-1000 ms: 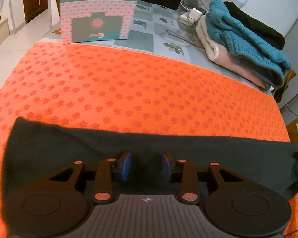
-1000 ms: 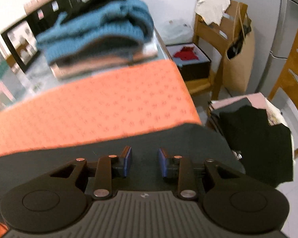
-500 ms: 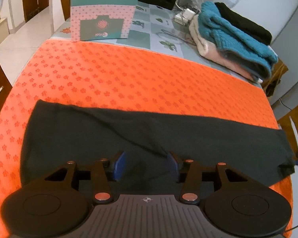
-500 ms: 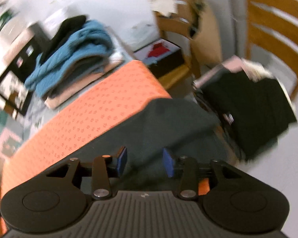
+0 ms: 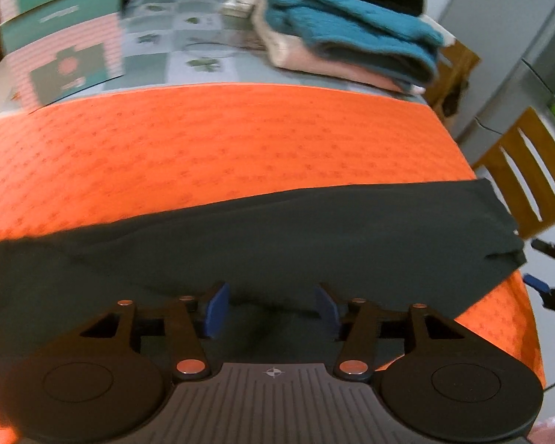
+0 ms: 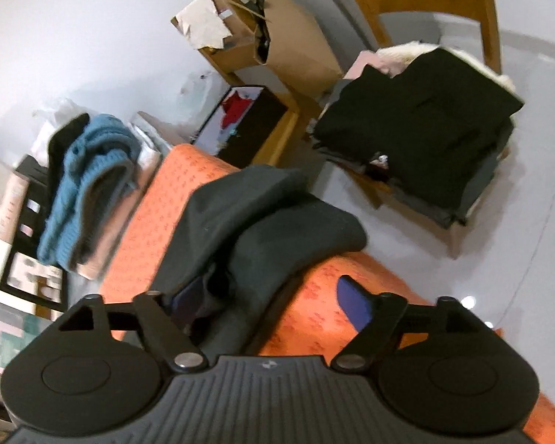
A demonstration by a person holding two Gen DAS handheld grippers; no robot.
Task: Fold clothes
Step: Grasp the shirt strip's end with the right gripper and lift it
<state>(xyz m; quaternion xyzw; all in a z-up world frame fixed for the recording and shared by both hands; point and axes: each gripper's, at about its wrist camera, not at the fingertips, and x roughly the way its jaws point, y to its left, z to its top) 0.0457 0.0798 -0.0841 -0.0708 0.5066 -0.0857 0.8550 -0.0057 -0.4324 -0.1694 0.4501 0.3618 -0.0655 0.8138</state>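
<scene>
Left wrist view: the dark garment [image 5: 277, 236] lies as a long band across the near part of the orange-covered worktop [image 5: 218, 140], its right end at the edge. The left gripper [image 5: 272, 305] stands spread above it, holding nothing. The right gripper [image 6: 270, 303] is also spread, at the bunched right end [image 6: 277, 214]. Seize both layers squarely before lifting.

Left gripper [image 5: 270, 305] and right gripper [image 6: 273, 303] gape (fully).
</scene>
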